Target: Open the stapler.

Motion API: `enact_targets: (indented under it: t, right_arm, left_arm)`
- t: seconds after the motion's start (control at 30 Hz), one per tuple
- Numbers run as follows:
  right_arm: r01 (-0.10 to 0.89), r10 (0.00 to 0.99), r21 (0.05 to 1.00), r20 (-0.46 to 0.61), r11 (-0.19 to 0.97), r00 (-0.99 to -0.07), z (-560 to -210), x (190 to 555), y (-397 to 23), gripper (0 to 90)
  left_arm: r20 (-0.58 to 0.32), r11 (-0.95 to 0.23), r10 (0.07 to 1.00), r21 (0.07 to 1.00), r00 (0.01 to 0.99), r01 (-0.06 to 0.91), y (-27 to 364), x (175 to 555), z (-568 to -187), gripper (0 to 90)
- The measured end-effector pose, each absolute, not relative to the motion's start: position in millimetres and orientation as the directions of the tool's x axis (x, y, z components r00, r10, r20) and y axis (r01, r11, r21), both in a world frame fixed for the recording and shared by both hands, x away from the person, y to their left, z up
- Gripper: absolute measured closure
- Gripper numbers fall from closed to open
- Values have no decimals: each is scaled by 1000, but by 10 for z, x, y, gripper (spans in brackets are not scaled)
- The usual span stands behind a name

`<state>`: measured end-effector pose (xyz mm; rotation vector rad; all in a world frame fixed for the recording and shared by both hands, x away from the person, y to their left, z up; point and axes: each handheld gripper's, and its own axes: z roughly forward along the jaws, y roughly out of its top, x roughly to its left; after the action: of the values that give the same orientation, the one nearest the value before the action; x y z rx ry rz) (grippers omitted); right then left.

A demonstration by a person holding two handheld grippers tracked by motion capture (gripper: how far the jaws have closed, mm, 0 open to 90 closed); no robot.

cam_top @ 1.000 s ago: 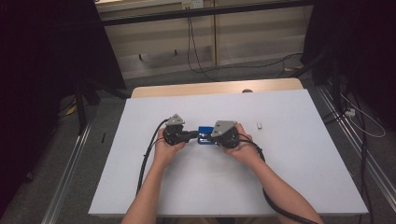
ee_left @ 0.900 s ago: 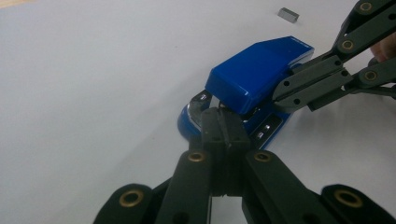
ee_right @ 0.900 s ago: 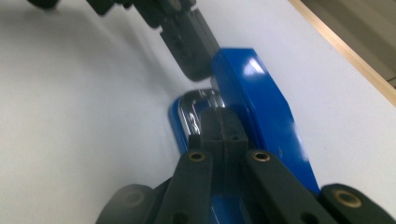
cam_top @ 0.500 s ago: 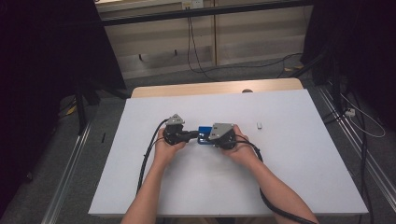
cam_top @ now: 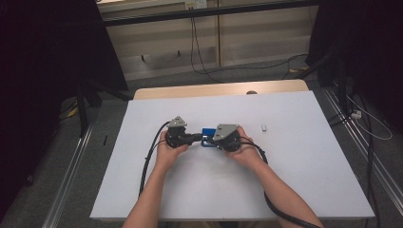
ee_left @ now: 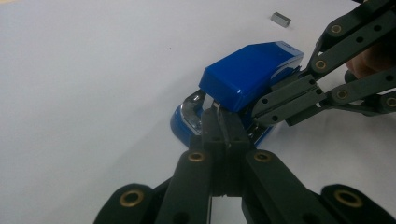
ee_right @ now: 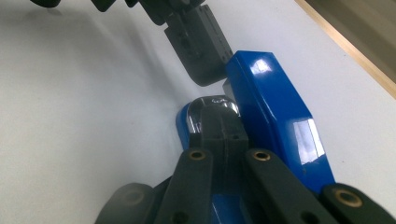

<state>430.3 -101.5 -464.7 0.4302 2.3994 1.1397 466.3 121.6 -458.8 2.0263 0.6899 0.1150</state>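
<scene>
At the centre of the high view I see a blue stapler on the white desk, between my two tools. It is the one thing here that could hold anything; its glossy plastic lid is tilted up off a rounded blue base, and bright curved metal shows in the gap. I cannot tell whether staples sit inside.

In the left gripper view, the left hand-held gripper has its matte black jaws pressed together at the stapler's front, on a thin metal part under the lid. In the right gripper view, the right hand-held gripper also has its jaws drawn together, low at centre frame, against the metal channel of the stapler; whether it truly grips it I cannot tell.

A small pale block lies apart on the desk, right of centre. Each tool carries a grey three-cornered plate.
</scene>
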Motion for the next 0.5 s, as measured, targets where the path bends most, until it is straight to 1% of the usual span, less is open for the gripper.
enact_targets:
  t: [0.33,0.4,0.5]
  right_arm:
    - [99,468,798,-244,594,-849,-4657,4300,-1022,900]
    - [102,466,797,-240,596,-852,-4653,4306,-1020,900]
    - [102,467,799,-238,592,-851,-4657,4302,-1023,900]
  left_arm:
    - [-203,-374,513,822,834,430,1220,4663,-4596,900]
    - [-175,-395,529,815,830,424,1196,4669,-4598,900]
    - [-163,-408,549,804,820,433,1166,4684,-4598,900]
